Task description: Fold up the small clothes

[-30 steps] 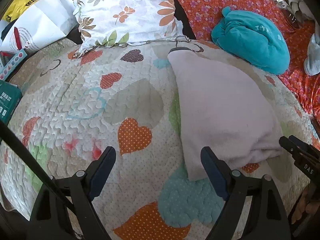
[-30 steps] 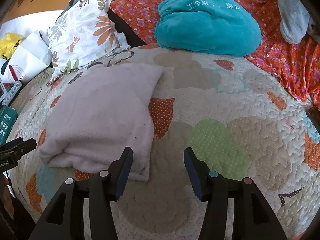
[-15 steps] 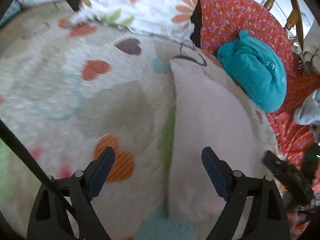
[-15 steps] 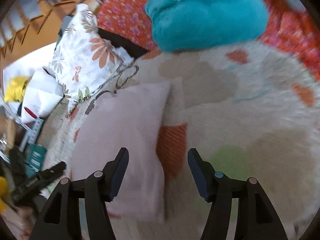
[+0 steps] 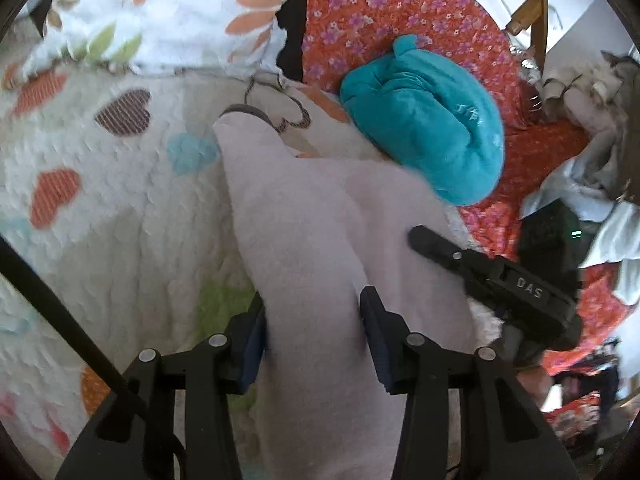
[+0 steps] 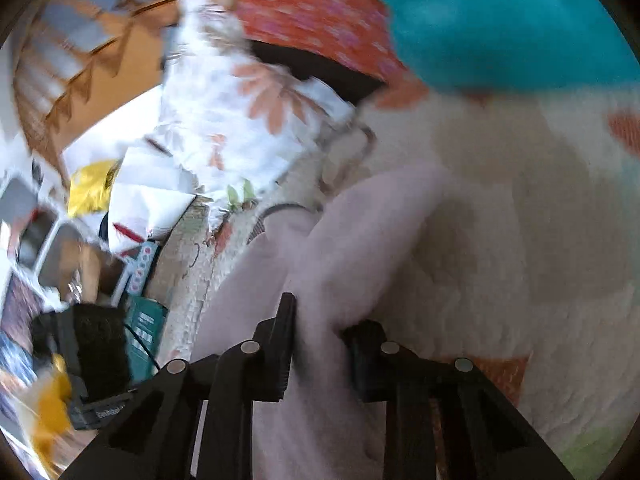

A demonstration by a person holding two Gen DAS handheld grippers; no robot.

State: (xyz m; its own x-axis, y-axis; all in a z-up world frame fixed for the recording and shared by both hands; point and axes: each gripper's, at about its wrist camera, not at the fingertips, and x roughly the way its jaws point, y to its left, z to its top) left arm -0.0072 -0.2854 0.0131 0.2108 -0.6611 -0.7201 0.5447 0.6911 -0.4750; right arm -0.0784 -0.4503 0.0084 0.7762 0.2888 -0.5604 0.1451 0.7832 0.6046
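Observation:
A pale pink fleece garment lies on the heart-patterned quilt. My left gripper is closed around its near edge, with fabric bunched between the blue pads. My right gripper is shut on another part of the same garment, pinching a fold. The right gripper's black finger also shows in the left wrist view, lying against the garment's right side.
A teal folded fleece lies on the red floral sheet just beyond the garment. A floral pillow sits at the back left. More clothes are piled at the right. Boxes and bags lie past the bed's left edge.
Both grippers moved forward onto the pink garment and closed on it; a second ago both were open and short of it. The garment's near edge is now bunched up.

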